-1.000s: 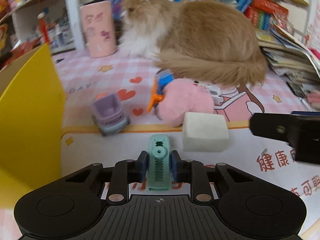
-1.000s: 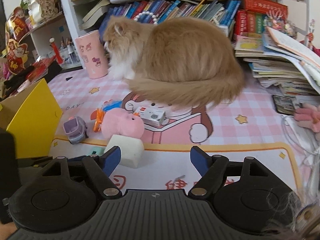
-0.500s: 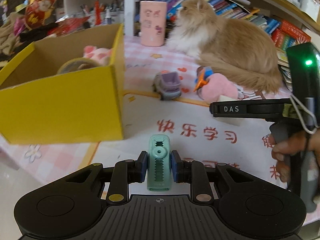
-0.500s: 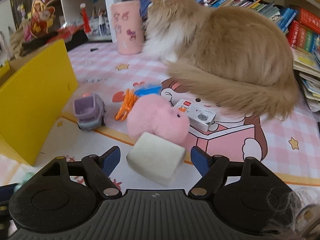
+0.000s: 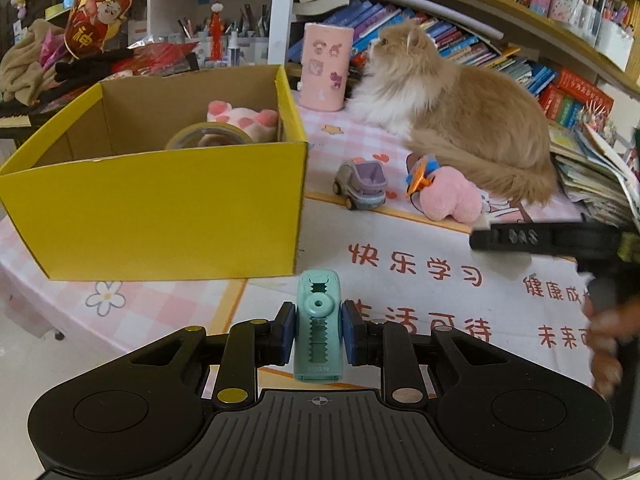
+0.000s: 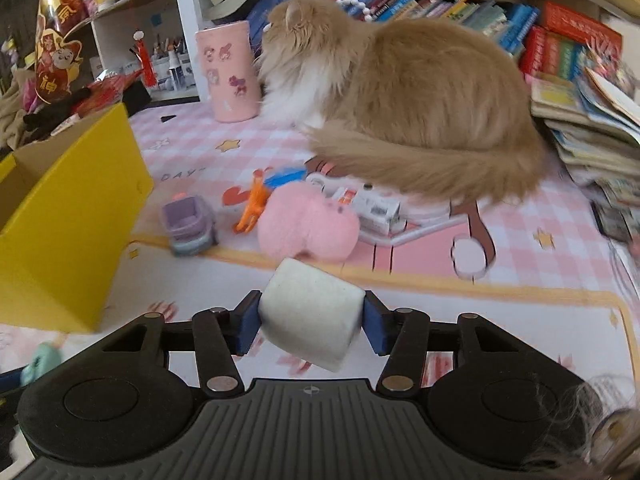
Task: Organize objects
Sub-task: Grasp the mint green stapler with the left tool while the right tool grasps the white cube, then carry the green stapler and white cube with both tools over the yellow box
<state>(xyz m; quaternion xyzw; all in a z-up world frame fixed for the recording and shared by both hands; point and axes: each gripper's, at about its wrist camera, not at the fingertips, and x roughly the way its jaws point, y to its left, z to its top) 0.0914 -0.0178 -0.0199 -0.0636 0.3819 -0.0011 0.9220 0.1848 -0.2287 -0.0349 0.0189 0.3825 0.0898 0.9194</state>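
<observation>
Now left gripper (image 5: 318, 334) fingers clamp a mint-green sharpener (image 5: 318, 330); right gripper (image 6: 311, 322) fingers squeeze a white sponge block (image 6: 310, 314).

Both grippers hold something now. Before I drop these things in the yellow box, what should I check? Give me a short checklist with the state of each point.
1. Left gripper grip on the green sharpener: ok, pads press both its sides.
2. Right gripper grip on the white sponge: ok, held between the pads, tilted.
3. Yellow box open on top: ok.
4. Room in the box: ok, only a tape roll and a pink plush show at the back.
5. Grippers over the box: not ok, both are in front of it or beside it.
6. Cat away from the box: ok, it sits near the books.
</observation>
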